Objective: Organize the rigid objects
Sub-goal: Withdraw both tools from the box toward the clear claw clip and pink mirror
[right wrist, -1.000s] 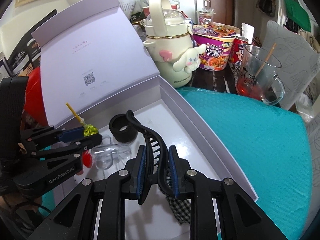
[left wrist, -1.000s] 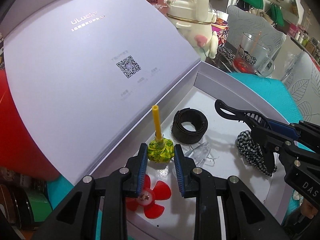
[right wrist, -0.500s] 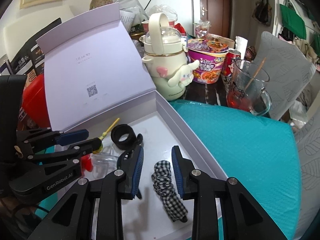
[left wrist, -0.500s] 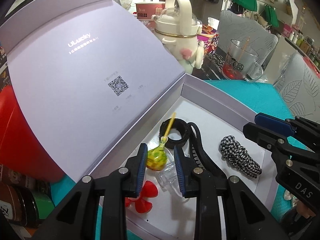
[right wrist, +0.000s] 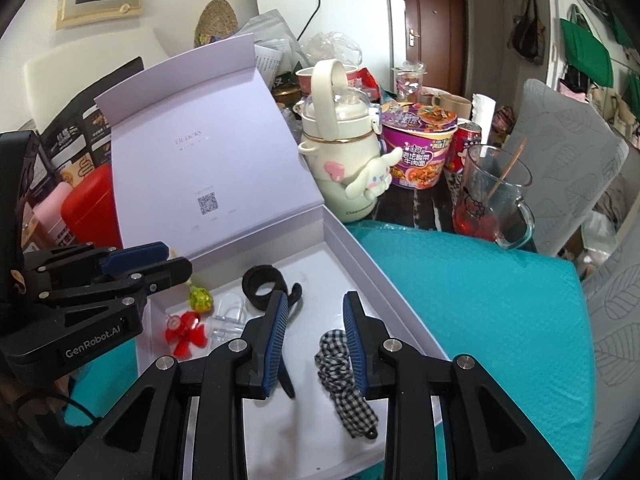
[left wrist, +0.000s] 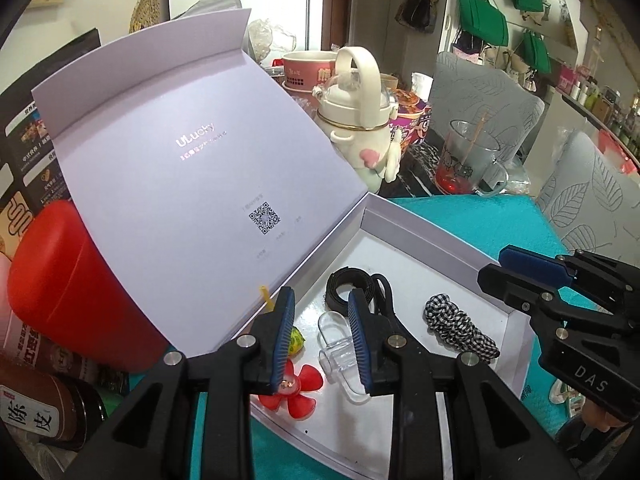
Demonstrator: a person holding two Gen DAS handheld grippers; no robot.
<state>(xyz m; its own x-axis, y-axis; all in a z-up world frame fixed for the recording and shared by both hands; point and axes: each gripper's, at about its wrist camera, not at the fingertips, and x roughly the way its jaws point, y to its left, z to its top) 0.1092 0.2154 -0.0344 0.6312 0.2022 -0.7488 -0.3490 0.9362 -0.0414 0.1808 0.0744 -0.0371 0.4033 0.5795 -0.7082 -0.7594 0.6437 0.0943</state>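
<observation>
An open white box (left wrist: pixel 516 324) (right wrist: pixel 360 248) lies on the teal mat. Inside it lie a yellow-green lollipop (left wrist: pixel 295 339) (right wrist: pixel 200 298), a red propeller (left wrist: pixel 298 390) (right wrist: pixel 185 330), a clear plastic piece (left wrist: pixel 340 350) (right wrist: pixel 228 316), a black ring (left wrist: pixel 346 286) (right wrist: pixel 262 282), a black headband (left wrist: pixel 384 288) (right wrist: pixel 295 292) and a checked scrunchie (left wrist: pixel 456 328) (right wrist: pixel 344 368). My left gripper (left wrist: pixel 320 344) (right wrist: pixel 156 260) is open and empty above the lollipop and clear piece. My right gripper (right wrist: pixel 314 344) (left wrist: pixel 516 272) is open and empty above the headband and scrunchie.
The box's lid (left wrist: pixel 192 184) stands open at the left, against a red container (left wrist: pixel 60 280). Behind the box stand a cream kettle (right wrist: pixel 340 152), a noodle cup (right wrist: pixel 420 156), a red can (right wrist: pixel 466 144) and a glass mug (right wrist: pixel 492 200). Bottles (left wrist: pixel 44 408) stand at the left.
My left gripper opened and let the lollipop drop into the box. My right gripper opened wider after releasing the headband. Both grippers pulled back and up from the box.
</observation>
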